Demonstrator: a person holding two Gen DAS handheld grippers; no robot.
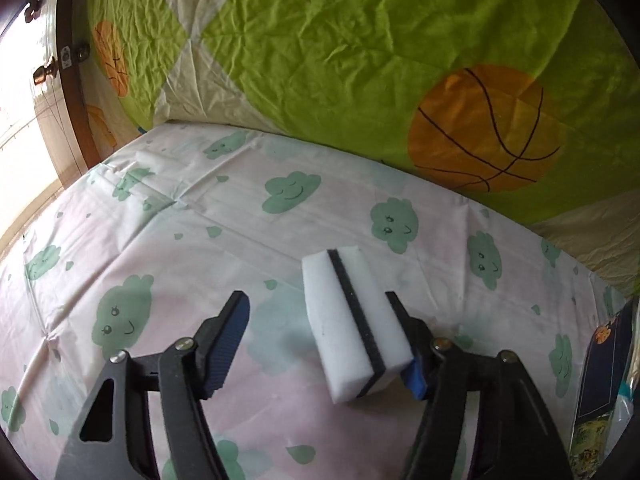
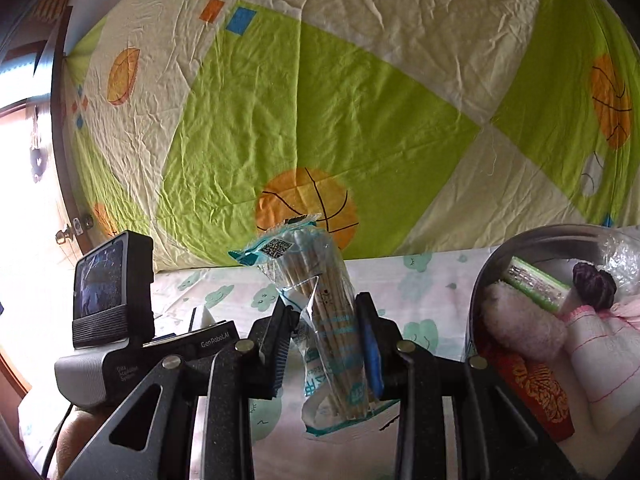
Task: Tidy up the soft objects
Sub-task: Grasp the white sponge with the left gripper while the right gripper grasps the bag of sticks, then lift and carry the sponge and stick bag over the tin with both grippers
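Observation:
In the left wrist view my left gripper (image 1: 320, 320) is open over the cloud-print bed sheet (image 1: 168, 240). A white sponge with a black middle layer (image 1: 352, 328) lies against its right finger (image 1: 404, 320); the left finger (image 1: 232, 328) stands well apart from it. In the right wrist view my right gripper (image 2: 324, 320) is shut on a clear packet of cotton swabs (image 2: 320, 316), held upright above the sheet. A metal bowl (image 2: 488, 264) at the right holds a pink fluffy cloth (image 2: 520, 320), a white cloth (image 2: 600, 356), a green tube (image 2: 536, 284) and a dark purple item (image 2: 594, 284).
A green and cream quilt with basketball prints (image 1: 360, 40) rises behind the bed in both views (image 2: 320, 100). The left gripper's body with its small screen (image 2: 108, 292) shows at the left of the right wrist view. A dark wooden frame (image 1: 68, 92) stands at the far left.

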